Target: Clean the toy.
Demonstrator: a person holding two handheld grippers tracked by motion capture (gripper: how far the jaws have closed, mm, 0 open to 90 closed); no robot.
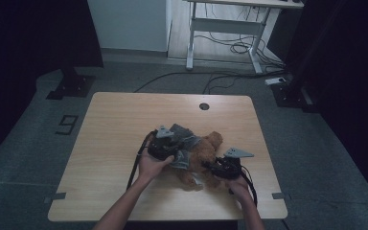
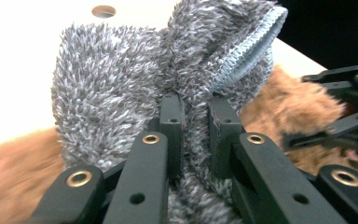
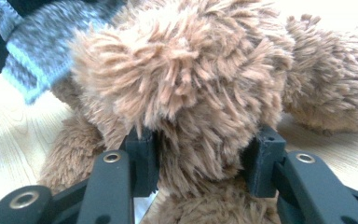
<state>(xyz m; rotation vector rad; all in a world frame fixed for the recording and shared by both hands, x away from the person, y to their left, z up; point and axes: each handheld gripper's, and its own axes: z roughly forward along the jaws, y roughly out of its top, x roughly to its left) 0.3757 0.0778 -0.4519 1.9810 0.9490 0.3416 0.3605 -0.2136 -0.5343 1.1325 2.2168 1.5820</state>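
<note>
A brown plush bear (image 1: 207, 152) lies at the middle of the wooden table (image 1: 120, 124), partly wrapped in a grey fuzzy knit garment (image 1: 184, 143). My left gripper (image 1: 166, 147) is at the bear's left side. In the left gripper view it (image 2: 196, 112) is shut on a fold of the garment (image 2: 121, 79), whose light blue hem stands up above the jaws. My right gripper (image 1: 212, 167) is at the bear's near right. In the right gripper view it (image 3: 205, 154) is shut on a furry part of the bear (image 3: 191, 70), with a pad pressed into each side.
A round cable hole (image 1: 204, 106) sits near the table's far edge. Behind the table stand a white desk frame (image 1: 220, 28) and loose cables (image 1: 235, 48) on the floor. Dark stands flank the table at the left and right.
</note>
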